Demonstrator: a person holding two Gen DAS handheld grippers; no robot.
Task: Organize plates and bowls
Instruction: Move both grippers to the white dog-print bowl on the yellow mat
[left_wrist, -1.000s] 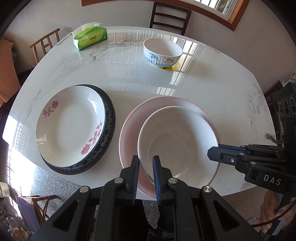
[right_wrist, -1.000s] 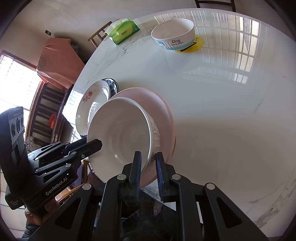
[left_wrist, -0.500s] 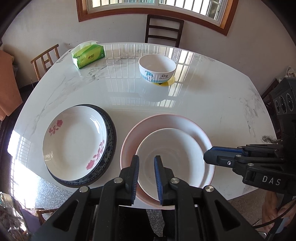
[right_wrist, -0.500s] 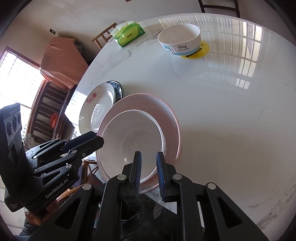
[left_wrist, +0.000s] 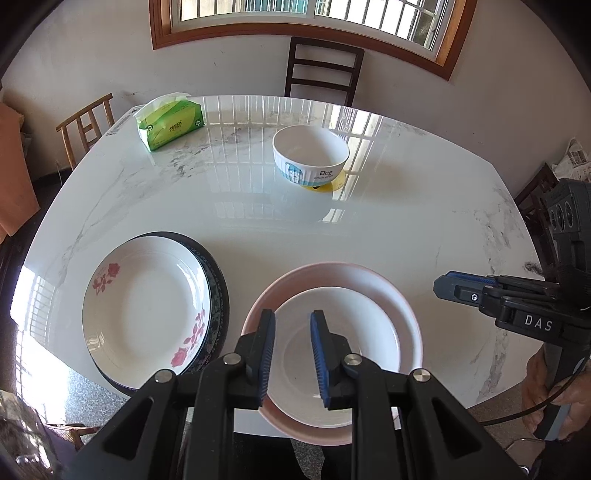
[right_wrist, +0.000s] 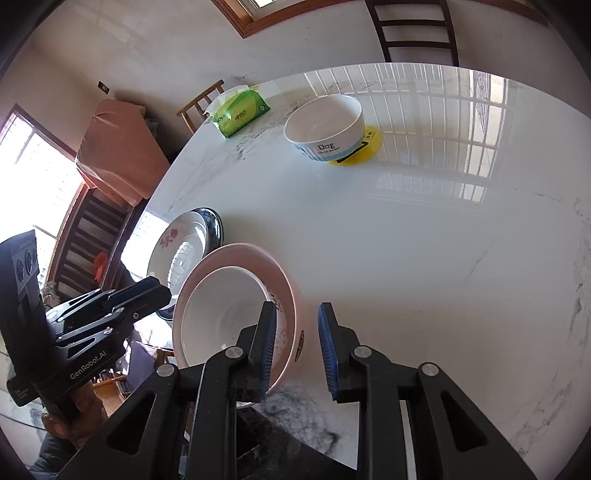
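Observation:
A white bowl (left_wrist: 354, 332) rests inside a pink bowl (left_wrist: 332, 273) at the table's near edge; both show in the right wrist view, white bowl (right_wrist: 221, 306), pink bowl (right_wrist: 284, 288). My left gripper (left_wrist: 292, 354) is open above the white bowl, holding nothing. My right gripper (right_wrist: 295, 343) is open just right of the pink bowl's rim, empty. A white floral plate (left_wrist: 144, 306) lies on a dark plate (left_wrist: 218, 291) to the left. A white "Dog" bowl (left_wrist: 310, 155) sits on a yellow coaster (left_wrist: 332, 182) farther back.
A green tissue pack (left_wrist: 170, 123) lies at the far left of the marble table (left_wrist: 424, 206). Chairs stand behind the table (left_wrist: 321, 70) and at its left (left_wrist: 86, 125). The right gripper's body (left_wrist: 517, 306) hovers at the table's right edge.
Both grippers let go of the white bowl, which settled into the pink bowl, then opened and drew back upward.

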